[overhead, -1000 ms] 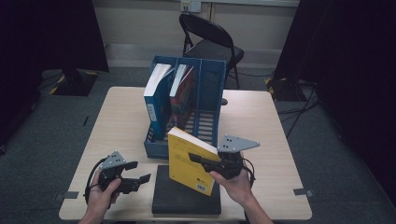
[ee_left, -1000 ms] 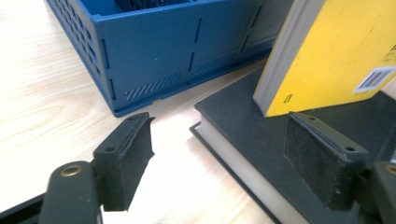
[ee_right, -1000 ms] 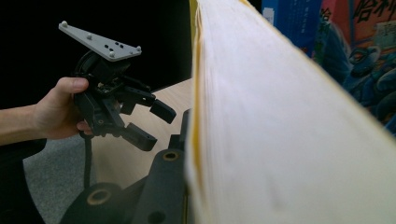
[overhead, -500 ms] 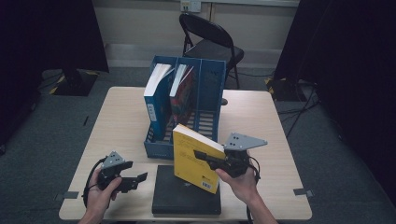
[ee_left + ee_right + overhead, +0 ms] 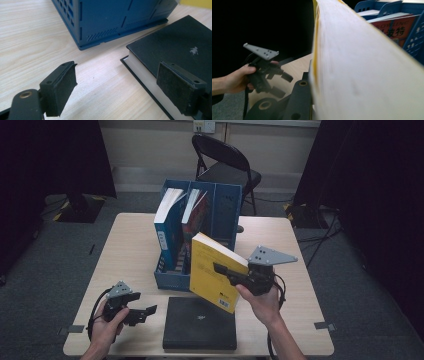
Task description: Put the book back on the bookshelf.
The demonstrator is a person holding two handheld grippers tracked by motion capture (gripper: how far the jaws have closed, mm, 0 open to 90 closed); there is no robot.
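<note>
My right gripper (image 5: 221, 269) is shut on a thick yellow book (image 5: 210, 275) and holds it tilted in the air, above a black book (image 5: 200, 322) and just in front of the blue file rack (image 5: 222, 210). In the right gripper view the yellow book's page edge (image 5: 362, 62) runs away from me toward the rack (image 5: 412, 32). My left gripper (image 5: 146, 314) sits low at the table's front left, beside the black book's left edge (image 5: 180, 42). Its jaws have just been opening and now stand open (image 5: 120, 87), with the pads pressing on nothing.
The rack holds two upright books (image 5: 167, 220) in its left compartments; its right compartment looks vacant. The wooden table (image 5: 127, 250) has bare room left of the rack. A black folding chair (image 5: 225, 165) stands behind the table.
The right gripper has lifted the yellow book higher and nearer the rack. The left gripper's jaws have spread wider while the hand stayed put.
</note>
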